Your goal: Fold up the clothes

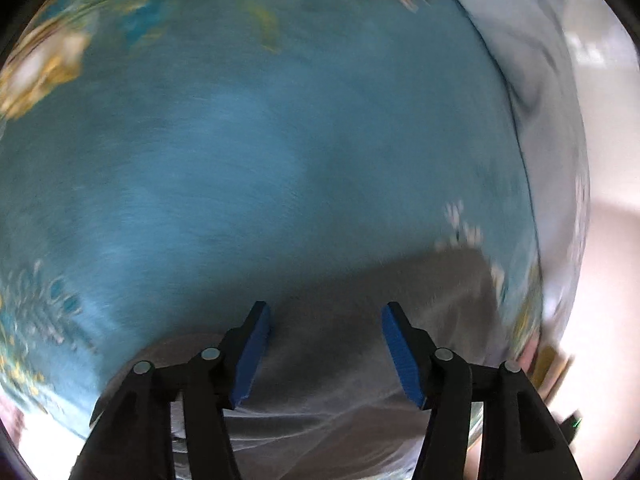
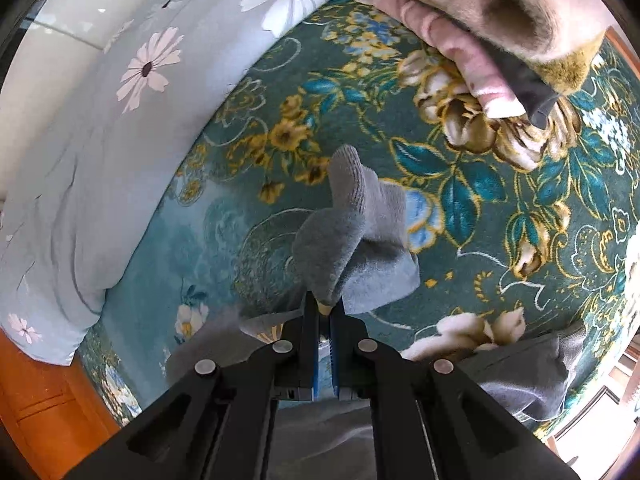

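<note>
In the right wrist view my right gripper point(image 2: 325, 304) is shut on a grey sock-like garment point(image 2: 352, 232), which sticks up and forward from the closed jaws above a teal floral blanket point(image 2: 460, 200). More grey cloth point(image 2: 532, 376) lies under and to the right of the gripper. In the blurred left wrist view my left gripper point(image 1: 326, 316) is open and empty, blue pads apart, above a grey garment point(image 1: 340, 360) lying on the teal blanket point(image 1: 240, 160).
A pale blue quilt with daisy print point(image 2: 80, 160) lies along the left of the blanket; it also shows in the left wrist view point(image 1: 532, 60). An orange wooden bed edge point(image 2: 36, 400) is at lower left. A person's hand point(image 2: 472, 48) holding a dark handle is at top right.
</note>
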`<action>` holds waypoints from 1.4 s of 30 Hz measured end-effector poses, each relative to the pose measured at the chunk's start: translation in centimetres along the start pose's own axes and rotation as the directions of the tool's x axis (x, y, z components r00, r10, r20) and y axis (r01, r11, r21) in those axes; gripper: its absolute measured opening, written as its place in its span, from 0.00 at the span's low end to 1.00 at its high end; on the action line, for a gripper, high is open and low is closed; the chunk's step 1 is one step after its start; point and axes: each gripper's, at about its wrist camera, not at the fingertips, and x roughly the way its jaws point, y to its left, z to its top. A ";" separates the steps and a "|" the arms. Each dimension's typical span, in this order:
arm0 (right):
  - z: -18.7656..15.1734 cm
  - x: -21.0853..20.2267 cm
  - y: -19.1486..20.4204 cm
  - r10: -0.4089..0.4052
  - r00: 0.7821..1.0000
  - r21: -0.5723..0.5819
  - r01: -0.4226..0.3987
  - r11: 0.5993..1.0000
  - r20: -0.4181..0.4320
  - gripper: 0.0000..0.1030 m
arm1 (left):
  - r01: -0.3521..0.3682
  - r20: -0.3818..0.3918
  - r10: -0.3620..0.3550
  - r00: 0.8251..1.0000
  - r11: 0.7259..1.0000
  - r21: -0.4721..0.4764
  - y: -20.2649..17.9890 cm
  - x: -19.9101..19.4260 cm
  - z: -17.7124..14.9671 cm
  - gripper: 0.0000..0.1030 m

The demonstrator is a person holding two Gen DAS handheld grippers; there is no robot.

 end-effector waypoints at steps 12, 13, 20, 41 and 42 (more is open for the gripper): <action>-1.9 -1.7 -0.1 0.055 0.998 0.005 -0.055 0.998 -0.013 0.04 | -0.126 0.075 0.106 0.992 0.925 0.359 -8.2 -0.8 -6.5 0.05; -2.0 -1.8 -0.2 0.060 0.998 0.008 -0.060 0.998 -0.010 0.04 | -0.104 0.078 0.080 0.994 0.917 0.386 -8.9 -1.3 -7.4 0.05; -2.9 -2.6 -2.3 0.062 0.998 0.035 -0.062 0.997 -0.006 0.04 | -0.031 -0.077 0.088 0.993 0.835 0.550 -12.9 1.7 -13.6 0.05; -5.3 -1.8 -7.4 -0.016 0.998 0.110 0.023 0.994 -0.059 0.05 | 0.117 -0.108 -0.096 0.989 0.972 0.205 -7.5 -2.0 -8.1 0.55; -5.3 -1.7 -7.3 -0.018 0.998 0.110 0.024 0.994 -0.059 0.05 | 0.089 -0.095 -0.073 0.993 0.982 0.167 -6.6 -1.8 -7.3 0.55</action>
